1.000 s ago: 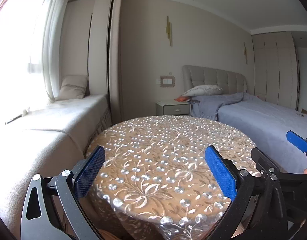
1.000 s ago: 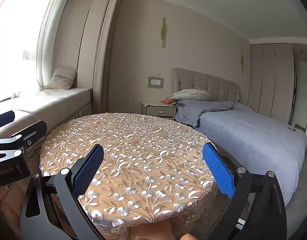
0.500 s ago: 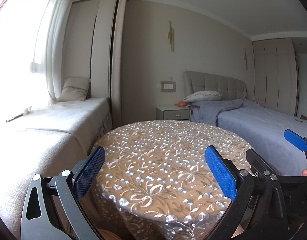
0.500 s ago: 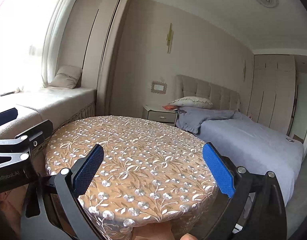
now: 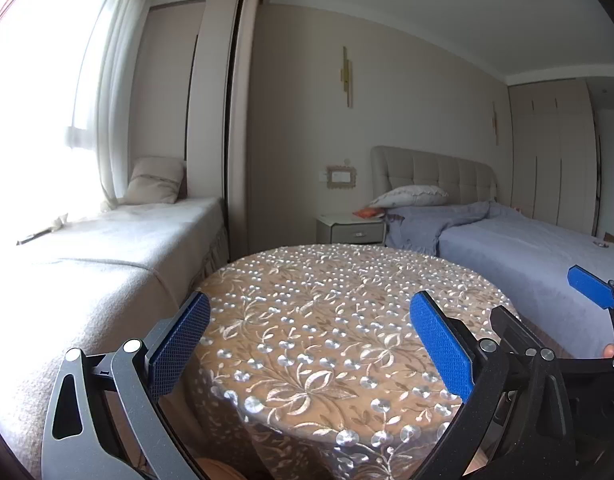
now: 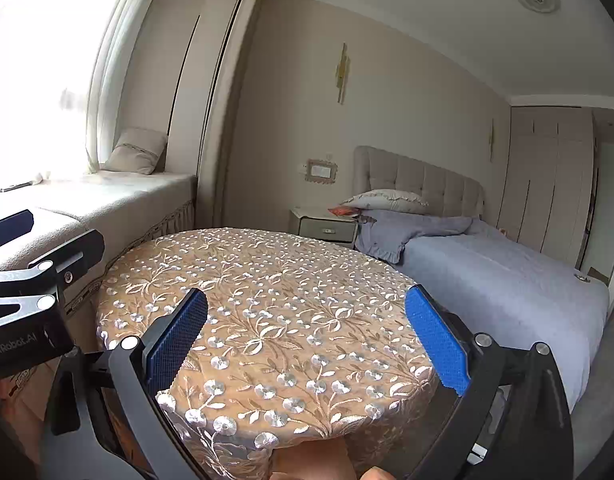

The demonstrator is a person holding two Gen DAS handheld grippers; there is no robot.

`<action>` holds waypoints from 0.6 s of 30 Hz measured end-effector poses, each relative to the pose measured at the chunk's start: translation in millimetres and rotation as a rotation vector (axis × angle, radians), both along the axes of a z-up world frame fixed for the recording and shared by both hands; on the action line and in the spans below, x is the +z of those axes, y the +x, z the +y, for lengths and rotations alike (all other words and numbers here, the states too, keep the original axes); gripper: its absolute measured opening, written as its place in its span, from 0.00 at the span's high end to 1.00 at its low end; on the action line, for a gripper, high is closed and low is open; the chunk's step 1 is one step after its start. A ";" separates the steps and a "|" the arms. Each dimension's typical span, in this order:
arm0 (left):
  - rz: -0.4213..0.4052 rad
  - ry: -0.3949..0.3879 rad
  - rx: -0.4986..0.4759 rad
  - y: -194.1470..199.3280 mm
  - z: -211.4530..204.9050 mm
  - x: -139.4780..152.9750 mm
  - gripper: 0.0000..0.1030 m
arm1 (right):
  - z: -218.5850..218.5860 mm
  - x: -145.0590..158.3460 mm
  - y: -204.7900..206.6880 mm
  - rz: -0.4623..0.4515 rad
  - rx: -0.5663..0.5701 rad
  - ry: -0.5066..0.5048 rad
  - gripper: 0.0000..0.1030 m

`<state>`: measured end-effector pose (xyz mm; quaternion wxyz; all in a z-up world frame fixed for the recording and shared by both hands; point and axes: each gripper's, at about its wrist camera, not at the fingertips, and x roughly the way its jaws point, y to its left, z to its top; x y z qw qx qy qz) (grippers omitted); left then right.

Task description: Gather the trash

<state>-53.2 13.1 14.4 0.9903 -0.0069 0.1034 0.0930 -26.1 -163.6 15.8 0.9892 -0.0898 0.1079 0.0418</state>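
Note:
No trash shows in either view. A round table [image 5: 327,320] with a tan embroidered cloth stands in front of me, also in the right wrist view [image 6: 267,300], and I see nothing on it. My left gripper [image 5: 307,344] is open and empty at the table's near edge. My right gripper [image 6: 307,340] is open and empty at the near edge too. The right gripper shows at the right of the left wrist view [image 5: 587,320], and the left gripper at the left of the right wrist view [image 6: 39,280].
A cushioned window seat [image 5: 107,256] with a pillow [image 5: 155,180] runs along the left. A bed [image 5: 527,256] with grey-blue covers stands at the right, a nightstand [image 5: 349,230] beside it. Wardrobe doors [image 5: 555,152] fill the far right.
Both grippers have risen and tilted a little, so the table sits lower and farther in both views. Both stay open and empty.

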 end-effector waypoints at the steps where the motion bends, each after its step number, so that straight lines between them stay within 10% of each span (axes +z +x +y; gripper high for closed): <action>1: 0.000 0.004 0.001 -0.1 -1.0 0.1 0.05 | 0.1 0.2 -0.5 0.000 0.001 0.001 0.04; 18: -0.005 0.017 0.011 -0.3 0.2 0.8 0.05 | 10.2 1.9 -1.9 -0.008 0.010 -0.029 0.04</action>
